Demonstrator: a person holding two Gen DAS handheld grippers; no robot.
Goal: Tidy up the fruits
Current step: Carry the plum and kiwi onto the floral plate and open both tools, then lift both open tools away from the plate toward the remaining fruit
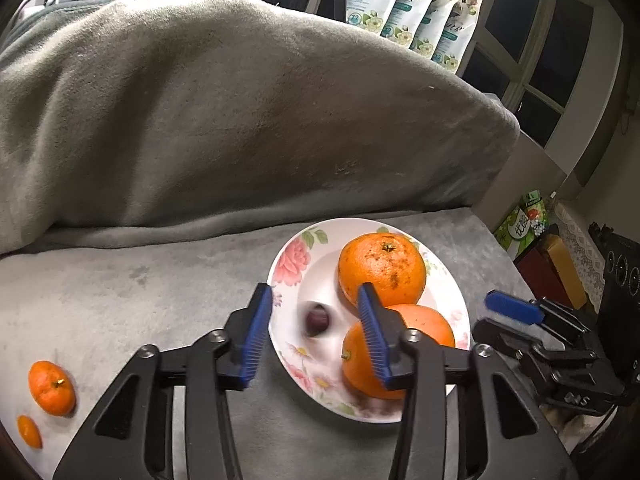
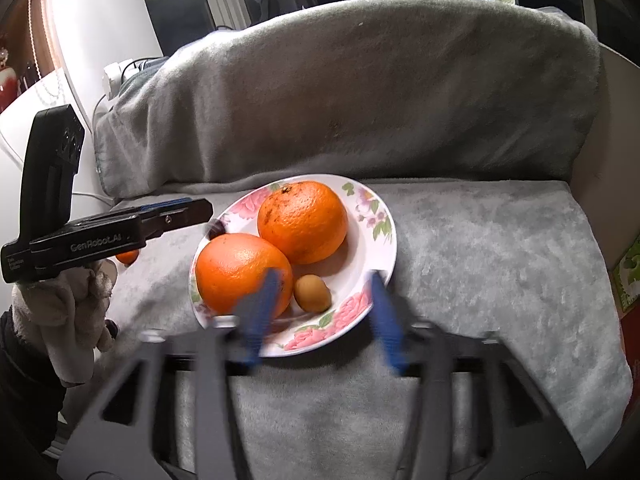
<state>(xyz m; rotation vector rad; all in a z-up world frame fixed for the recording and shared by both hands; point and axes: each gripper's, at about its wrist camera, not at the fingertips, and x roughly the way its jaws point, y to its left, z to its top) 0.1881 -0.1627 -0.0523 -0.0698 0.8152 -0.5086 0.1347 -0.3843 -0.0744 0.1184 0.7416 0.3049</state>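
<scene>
On the flowered plate [image 2: 380, 216]: two large oranges [image 2: 303, 222], touching, one behind the other, plus a small tan-brown oval fruit [image 2: 313, 293] just beside the nearer orange [image 2: 242, 272] and, at the opposite side of the dish, a small dark purple fruit [image 1: 317, 319], blurred, lying apart from the oranges on bare porcelain. Plate resting flat on a grey plush cover [image 2: 500, 260] draped over a sofa seat and backrest. Off the plate, well to the left on the same cover: a mandarin [image 1: 52, 388] and, just below it, a smaller orange fruit [image 1: 29, 431] cut by the frame edge. Left gripper [image 1: 316, 308] over the near left rim of the plate, blue pads parted, nothing pressed between them; dark purple fruit lying loose on the plate in the gap, clear of both pads; right pad overlapping the oranges in view, contact not discernible. Right gripper [image 2: 324, 296] over the near right rim, fingers [image 2: 382, 312] blurred and spread wider than the left pair, gripping nothing; tan fruit lying on the plate between them, touched by neither. Seen from the right wrist camera, left gripper's handle wrapped by a hand in a pale knit glove [image 2: 68, 320], dark sleeve below. Behind the backrest: a row of white floral refill pouches [image 1: 416, 8] standing upright. At far right, beyond the seat edge: a green printed package [image 1: 524, 220] among some boxes.
</scene>
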